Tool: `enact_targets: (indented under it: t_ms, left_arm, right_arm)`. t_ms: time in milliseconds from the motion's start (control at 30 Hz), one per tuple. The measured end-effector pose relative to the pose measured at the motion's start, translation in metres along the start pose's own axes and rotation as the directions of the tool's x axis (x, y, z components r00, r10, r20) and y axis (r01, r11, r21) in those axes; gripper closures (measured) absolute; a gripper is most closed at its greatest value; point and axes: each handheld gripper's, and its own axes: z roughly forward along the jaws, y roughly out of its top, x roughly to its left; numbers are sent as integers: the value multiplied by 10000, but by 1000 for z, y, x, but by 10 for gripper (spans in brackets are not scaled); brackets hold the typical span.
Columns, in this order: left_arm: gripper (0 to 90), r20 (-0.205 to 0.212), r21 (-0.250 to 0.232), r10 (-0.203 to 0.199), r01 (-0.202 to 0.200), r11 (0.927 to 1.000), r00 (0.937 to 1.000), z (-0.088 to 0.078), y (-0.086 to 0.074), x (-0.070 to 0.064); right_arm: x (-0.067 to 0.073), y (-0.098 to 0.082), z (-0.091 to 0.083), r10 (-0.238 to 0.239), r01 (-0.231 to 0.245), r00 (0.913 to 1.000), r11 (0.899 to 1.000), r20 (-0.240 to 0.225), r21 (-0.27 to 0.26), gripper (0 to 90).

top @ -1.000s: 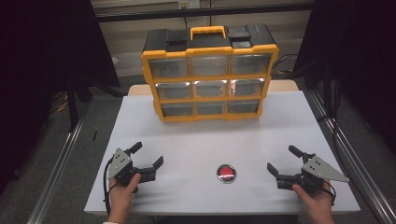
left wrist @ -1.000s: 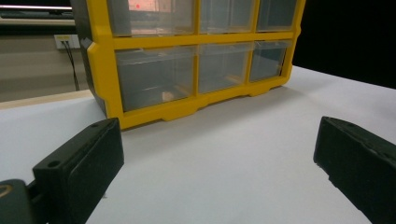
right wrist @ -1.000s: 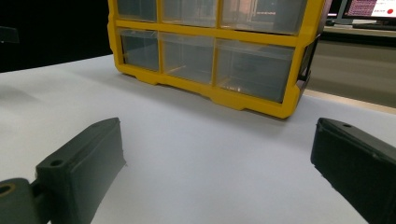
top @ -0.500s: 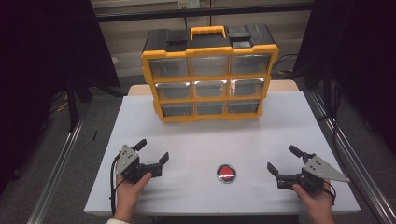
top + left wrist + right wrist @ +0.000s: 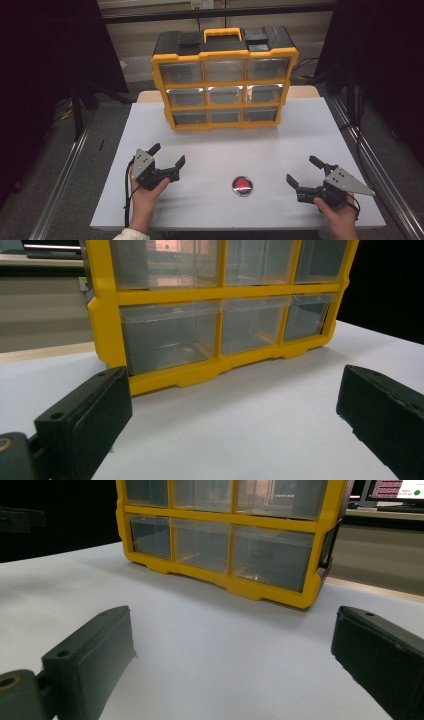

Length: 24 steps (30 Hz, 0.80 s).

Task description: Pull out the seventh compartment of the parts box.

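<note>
My left gripper [image 5: 168, 159] sits low over the table, jaws spread wide and empty, and my right gripper [image 5: 306, 172] matches it, jaws apart on nothing. Ahead of both stands the yellow drawer cabinet [image 5: 225, 80], all its clear drawers shut. Between my grippers, nearer the right one, lies the small red disc [image 5: 242, 185] on the white table [image 5: 300, 135].

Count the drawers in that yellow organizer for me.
9. The organizer has three rows of three clear drawers: top row, middle row and bottom row, each with one at the left, centre and right. All face the person; none looks hidden.
</note>
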Motion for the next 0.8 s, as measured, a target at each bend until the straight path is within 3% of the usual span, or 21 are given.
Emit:
enact_targets:
  t_ms: [433,567,600,800]
  left_arm:
    - [18,-142,-151,-139,137,9998,9998,18,6,-4]
    - [19,-264,-31,103,-104,9999,9996,22,7,-4]
    - [19,-290,-144,-37,33,9999,9996,24,7,-5]
    - [19,-329,-116,78,-82,9999,9994,29,8,-6]
  right_arm:
    - [0,0,0,110,-110,9999,9999,29,35,31]
    - [-1,0,0,86,-86,10000,10000,20,-30,31]
    - [0,0,0,81,-81,10000,10000,16,-29,31]
    - [0,0,0,72,-72,10000,10000,-13,-48,31]
